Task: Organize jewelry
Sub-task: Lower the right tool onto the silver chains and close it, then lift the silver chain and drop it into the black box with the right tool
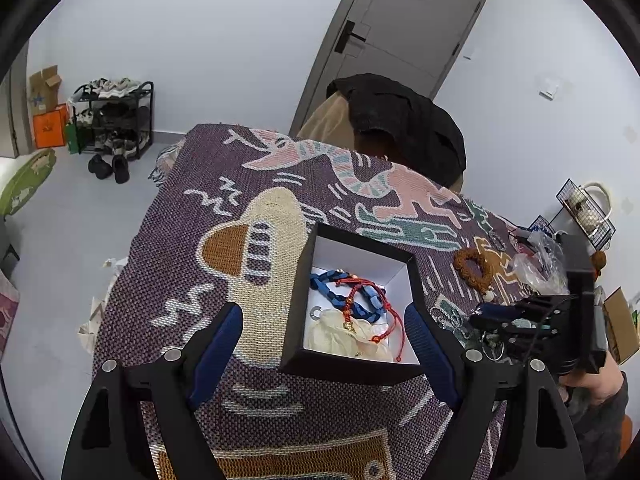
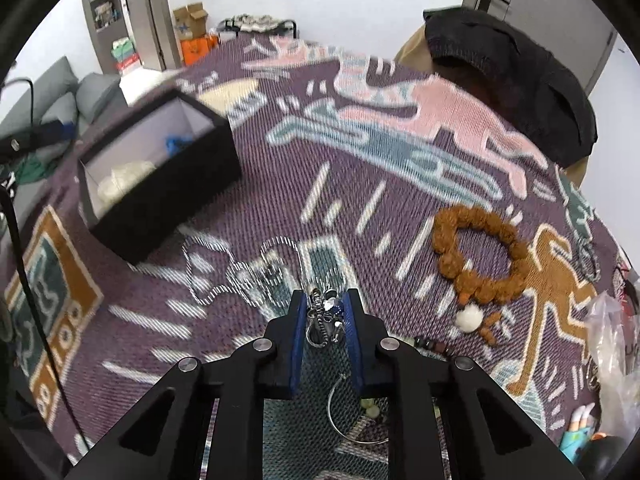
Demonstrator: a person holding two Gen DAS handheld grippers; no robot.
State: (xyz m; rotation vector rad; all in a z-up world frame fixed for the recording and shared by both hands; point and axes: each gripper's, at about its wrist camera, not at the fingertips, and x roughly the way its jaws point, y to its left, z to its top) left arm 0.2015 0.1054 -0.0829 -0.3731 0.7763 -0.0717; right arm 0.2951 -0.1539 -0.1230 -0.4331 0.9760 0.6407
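Right gripper (image 2: 325,314): fingers pinching silver charm jewelry (image 2: 325,318). Left gripper (image 1: 324,322): fingers spread around black box (image 1: 298,276) holding blue bracelet (image 1: 340,292) and red cord (image 1: 376,300). Brown bead bracelet (image 2: 478,256): on blanket (image 2: 260,184), two o'clock of right gripper.

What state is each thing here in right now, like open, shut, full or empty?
Black box: open, no lid on, jewelry inside.
Left gripper: open, fingers either side of the box.
Right gripper: shut on a silver chain.
Brown bead bracelet: flat on the blanket, outside the box.
Door: shut.
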